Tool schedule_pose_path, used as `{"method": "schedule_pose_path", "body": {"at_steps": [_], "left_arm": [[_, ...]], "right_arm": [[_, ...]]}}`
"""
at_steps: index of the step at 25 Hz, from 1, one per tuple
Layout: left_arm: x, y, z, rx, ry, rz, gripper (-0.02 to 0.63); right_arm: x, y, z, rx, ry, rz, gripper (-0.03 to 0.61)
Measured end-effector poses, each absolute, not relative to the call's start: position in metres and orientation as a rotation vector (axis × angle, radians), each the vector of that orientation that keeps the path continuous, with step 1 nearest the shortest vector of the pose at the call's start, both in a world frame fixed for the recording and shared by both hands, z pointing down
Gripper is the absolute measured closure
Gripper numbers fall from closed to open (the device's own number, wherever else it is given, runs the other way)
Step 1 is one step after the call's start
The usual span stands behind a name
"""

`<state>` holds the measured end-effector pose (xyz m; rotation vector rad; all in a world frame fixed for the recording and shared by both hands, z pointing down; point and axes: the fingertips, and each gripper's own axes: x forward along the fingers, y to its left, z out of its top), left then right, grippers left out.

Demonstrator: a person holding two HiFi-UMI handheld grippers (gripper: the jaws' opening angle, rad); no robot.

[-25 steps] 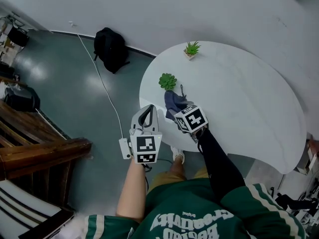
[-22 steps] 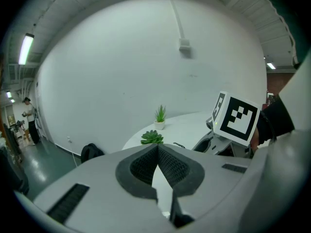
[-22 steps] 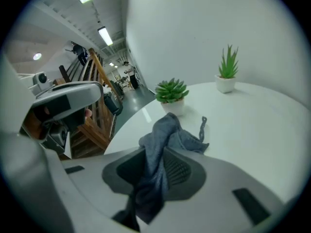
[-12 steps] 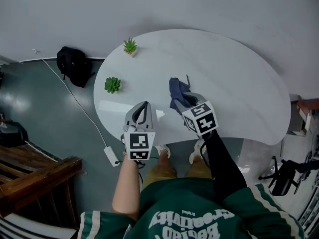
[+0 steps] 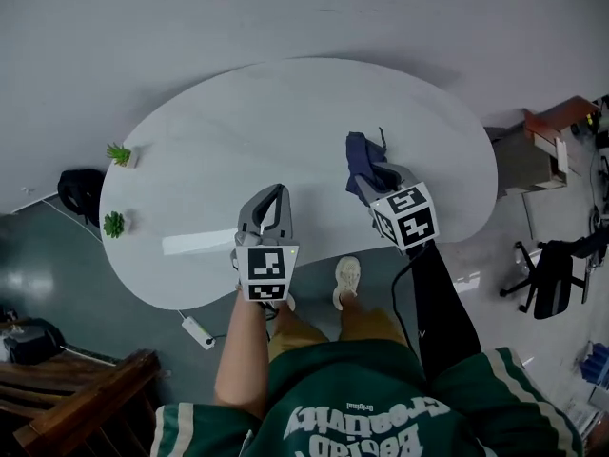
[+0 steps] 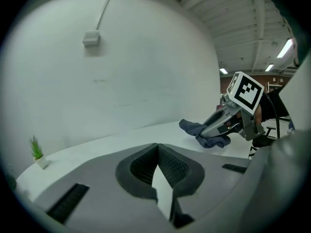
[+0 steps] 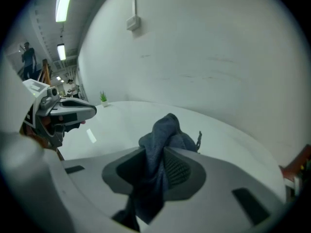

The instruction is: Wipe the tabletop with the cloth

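A dark blue cloth is pinched in my right gripper, bunched over the near right part of the white kidney-shaped tabletop. Its loose end hangs below the jaws in the right gripper view. My left gripper hovers over the table's near edge to the left of the cloth, jaws shut with nothing between them.
Two small green plants sit at the table's far left end. A black backpack and a white power strip lie on the grey floor. An office chair and boxes stand to the right.
The head view has swung right, so the plants and backpack slid left in frame. Both grippers keep their places relative to each other, the cloth still in the right one.
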<state>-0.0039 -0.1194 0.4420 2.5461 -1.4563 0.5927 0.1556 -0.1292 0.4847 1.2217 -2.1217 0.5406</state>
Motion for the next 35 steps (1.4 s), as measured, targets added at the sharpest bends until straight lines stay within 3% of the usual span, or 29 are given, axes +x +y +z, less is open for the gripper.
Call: {"method": "schedule_pose_path", "body": {"at_steps": [9,16,25,35], "left_arm": [[0.231,-0.118,0.441,2.801,-1.080,0.613,0.614],[0.336,-0.087,0.436,2.836,-0.811,0.554,0.614],[0.353,-0.076,0.447,2.768,-0.824,0.572,0.614],[0.288,-0.079,0.455,2.640,-0.942,0.566,0.614]], "right_arm": [[0.410,-0.086,0.492,1.502,-1.859,0.602,0.465],[0.535,-0.031,0.514,1.623,-1.651,0.705,0.465],[0.555,-0.005,0.563,1.482,-1.583,0.874,0.468],[0.494,-0.024,0.564,1.303,-1.655,0.840,0.474]]}}
